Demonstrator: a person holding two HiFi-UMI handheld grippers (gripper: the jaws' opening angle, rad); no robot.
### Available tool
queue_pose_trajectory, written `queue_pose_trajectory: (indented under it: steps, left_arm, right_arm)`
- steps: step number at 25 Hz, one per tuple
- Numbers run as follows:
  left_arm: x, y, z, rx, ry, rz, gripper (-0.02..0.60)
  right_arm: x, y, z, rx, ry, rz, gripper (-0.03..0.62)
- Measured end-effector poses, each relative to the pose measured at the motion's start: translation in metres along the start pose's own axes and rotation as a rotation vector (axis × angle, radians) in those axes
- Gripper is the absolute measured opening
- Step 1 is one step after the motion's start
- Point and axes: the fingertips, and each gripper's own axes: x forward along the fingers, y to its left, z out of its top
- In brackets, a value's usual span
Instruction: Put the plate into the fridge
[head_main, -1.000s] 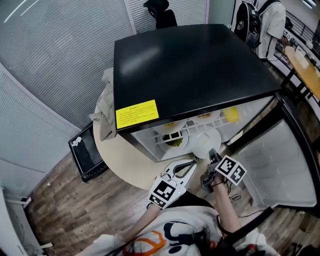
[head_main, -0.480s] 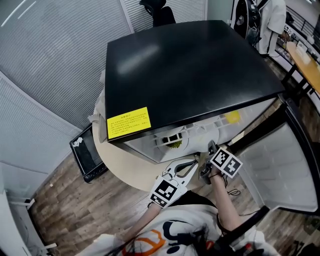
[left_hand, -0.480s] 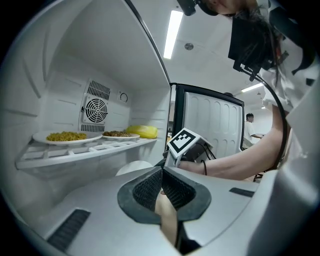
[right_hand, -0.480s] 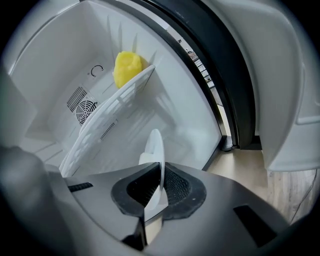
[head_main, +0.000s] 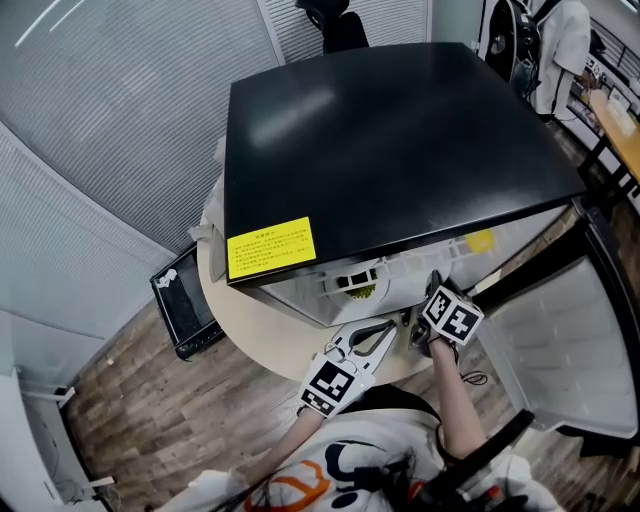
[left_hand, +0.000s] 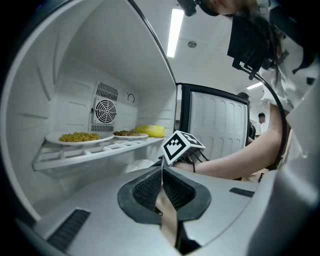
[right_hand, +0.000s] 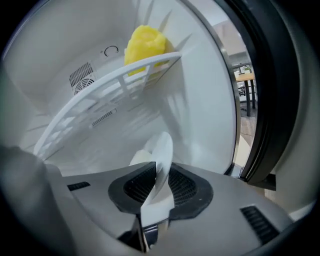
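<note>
The black-topped fridge (head_main: 400, 130) stands with its door open. My right gripper (head_main: 420, 318) reaches into the lower compartment, under the white shelf (right_hand: 100, 95). The white plate (right_hand: 161, 150) stands on edge with its rim between the right gripper's (right_hand: 159, 186) pads; the jaws are opening. The left gripper view shows the plate (left_hand: 137, 165) low inside, beyond the right gripper's marker cube (left_hand: 182, 146). My left gripper (head_main: 390, 327) waits at the fridge mouth, shut and empty (left_hand: 161, 186).
The shelf carries a plate of yellow food (left_hand: 80, 137), a second filled plate (left_hand: 131, 134) and a yellow lump (right_hand: 145, 45). The open door (head_main: 560, 340) stands at the right. The fridge rests on a round beige table (head_main: 260, 330). A black box (head_main: 185, 300) lies on the floor at the left.
The right gripper has pushed the plate from the fridge mouth deeper inside, so the head view no longer shows the plate. The left gripper has hardly moved.
</note>
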Motion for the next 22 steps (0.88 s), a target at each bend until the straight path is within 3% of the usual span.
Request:
queue_pose_trajectory:
  steps: [6, 9, 14, 22]
  left_arm:
    - [-0.002, 0.001, -0.006, -0.008, 0.014, 0.010, 0.014]
    - [-0.002, -0.001, -0.006, -0.013, 0.016, 0.009, 0.014]
    - [-0.002, -0.001, -0.006, -0.014, 0.015, 0.014, 0.014]
    - [-0.005, 0.003, -0.002, -0.018, 0.004, 0.035, 0.014]
  right_arm:
    - [0.008, -0.009, -0.003, -0.145, 0.041, -0.039, 0.124]
    - [0.009, -0.008, -0.009, -0.248, 0.085, -0.052, 0.233]
    - [0.003, -0.008, -0.006, -0.335, 0.057, -0.076, 0.247]
    - [-0.024, 0.019, 0.003, -0.278, 0.045, 0.045, 0.247]
